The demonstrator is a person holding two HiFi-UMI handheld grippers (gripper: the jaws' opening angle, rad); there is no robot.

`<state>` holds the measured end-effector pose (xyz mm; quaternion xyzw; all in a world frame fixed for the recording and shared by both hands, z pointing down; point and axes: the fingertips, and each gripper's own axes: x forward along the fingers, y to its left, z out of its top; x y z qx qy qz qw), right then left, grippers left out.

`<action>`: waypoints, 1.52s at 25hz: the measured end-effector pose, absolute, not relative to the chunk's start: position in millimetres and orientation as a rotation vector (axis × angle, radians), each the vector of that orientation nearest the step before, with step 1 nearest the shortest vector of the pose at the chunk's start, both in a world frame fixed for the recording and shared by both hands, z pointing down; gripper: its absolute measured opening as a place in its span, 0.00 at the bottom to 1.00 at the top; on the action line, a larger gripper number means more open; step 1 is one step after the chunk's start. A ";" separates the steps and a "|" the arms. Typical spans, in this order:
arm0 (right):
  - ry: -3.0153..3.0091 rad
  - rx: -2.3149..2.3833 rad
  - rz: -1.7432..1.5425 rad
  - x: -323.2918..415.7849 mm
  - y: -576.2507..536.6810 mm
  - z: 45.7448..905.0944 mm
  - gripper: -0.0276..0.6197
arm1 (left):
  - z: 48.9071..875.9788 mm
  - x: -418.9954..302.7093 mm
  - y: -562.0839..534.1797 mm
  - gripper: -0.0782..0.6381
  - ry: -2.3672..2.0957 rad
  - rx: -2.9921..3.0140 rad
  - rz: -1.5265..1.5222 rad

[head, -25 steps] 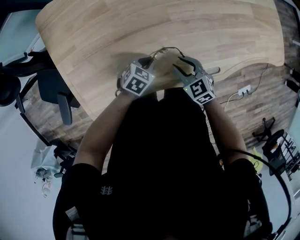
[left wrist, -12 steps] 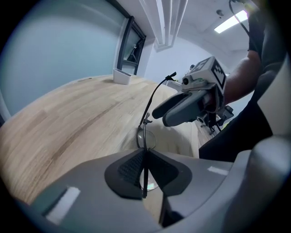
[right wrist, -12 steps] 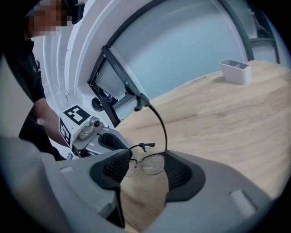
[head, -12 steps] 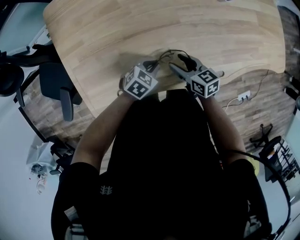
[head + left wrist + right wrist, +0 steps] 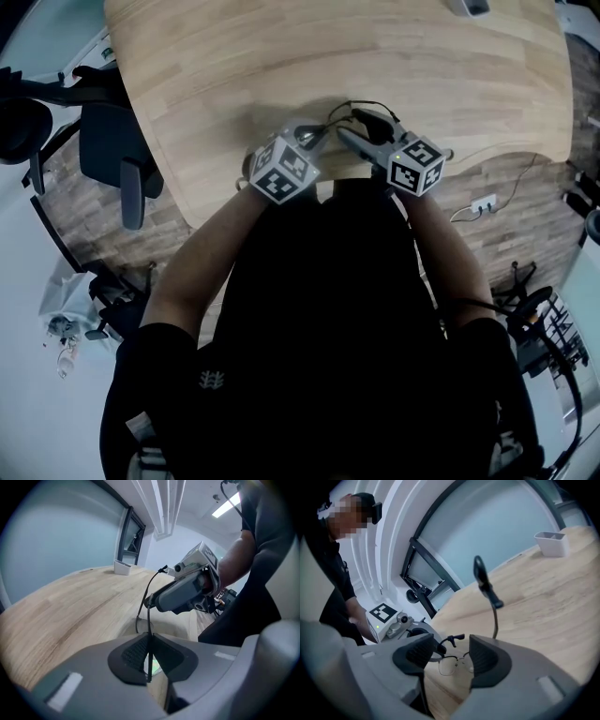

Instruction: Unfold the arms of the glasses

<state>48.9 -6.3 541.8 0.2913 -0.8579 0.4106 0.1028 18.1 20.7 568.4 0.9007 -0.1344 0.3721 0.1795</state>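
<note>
So the glasses [image 5: 447, 666] are up by the near edge of the bench [image 5: 281, 56], roughly midway along it, right between the 2 tongs. The left tongs [image 5: 149, 654] have just been closing and are now nearly together, pinching a thin black bit of the frame edge-on between the pads. From the right gripper view, that grip looks to be at 1 end of the front, near the hinge. The right tongs [image 5: 452, 657] have just been opening and now stand really wide, with neither pad pressing on anything and the 2 lenses showing through the gap beyond them. 1 arm [image 5: 483, 581] of the glasses, with a fat black tip, sticks up and away from the lenses. It rises just beside the pad on the right of that view, and I can't tell if it touches it. The other arm's tip [image 5: 456, 638] pokes out just beside the left tongs. In the left gripper view there's a soft shadow on the wood under the frame, so the pair looks lifted a bit off the bench. There's also a white tray [image 5: 553, 543] well apart, toward the far edge, and an office chair [image 5: 117, 159] standing off the bench's left edge.
</note>
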 end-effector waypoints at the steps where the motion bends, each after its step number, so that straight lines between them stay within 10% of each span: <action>1: -2.546 0.859 1.226 46.4 -6.6 537.7 0.40 | 568.6 17.4 21.7 0.16 -0.379 2.547 1.052; 38: -2.699 0.730 1.112 -19.9 62.7 456.8 0.40 | 518.3 -65.5 71.4 0.22 -0.700 2.634 0.885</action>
